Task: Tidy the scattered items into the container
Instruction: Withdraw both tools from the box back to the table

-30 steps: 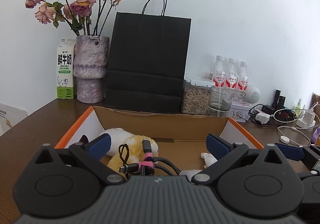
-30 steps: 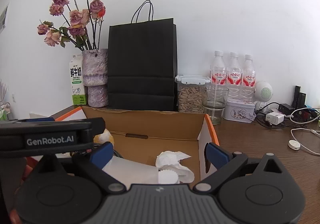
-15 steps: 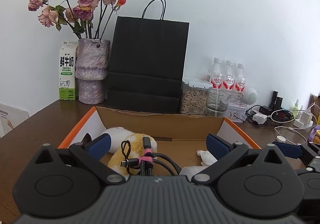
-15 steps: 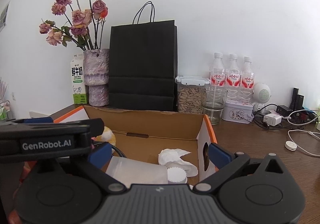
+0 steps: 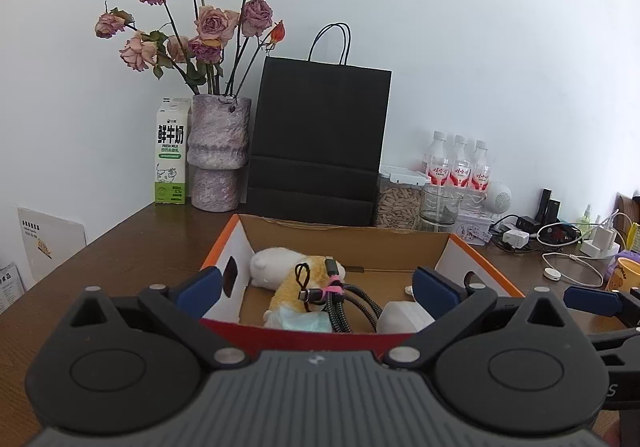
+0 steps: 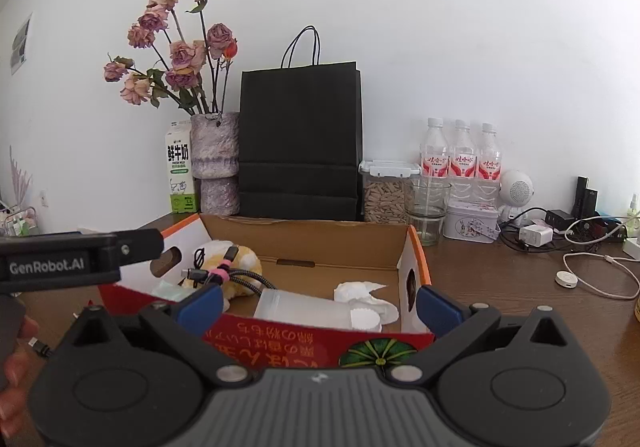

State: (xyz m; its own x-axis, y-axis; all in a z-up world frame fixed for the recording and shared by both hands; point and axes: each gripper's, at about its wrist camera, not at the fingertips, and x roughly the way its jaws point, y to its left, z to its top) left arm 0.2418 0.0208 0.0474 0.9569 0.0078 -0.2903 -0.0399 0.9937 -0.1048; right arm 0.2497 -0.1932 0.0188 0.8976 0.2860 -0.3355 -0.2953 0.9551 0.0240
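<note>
Both the left gripper (image 5: 316,287) and right gripper (image 6: 318,305) are hanging spread and empty — cable bundle (image 5: 332,293) and plush toy (image 5: 280,267) are lying inside the cardboard box (image 6: 312,239); risk — snagging cables.

In my left wrist view, the gripper body hides the near wall of the cardboard box (image 5: 362,243) and the lower ends of the braided cables (image 5: 340,301). The white bottle (image 5: 402,317) shows only one end there. The plush toy (image 5: 294,273) lies partly under the cables. In my right wrist view, my hand (image 6: 16,367) is cut off by the left edge. Small print on the milk carton (image 6: 180,171) and the labels of the water bottles (image 6: 462,155) is too small to read.
</note>
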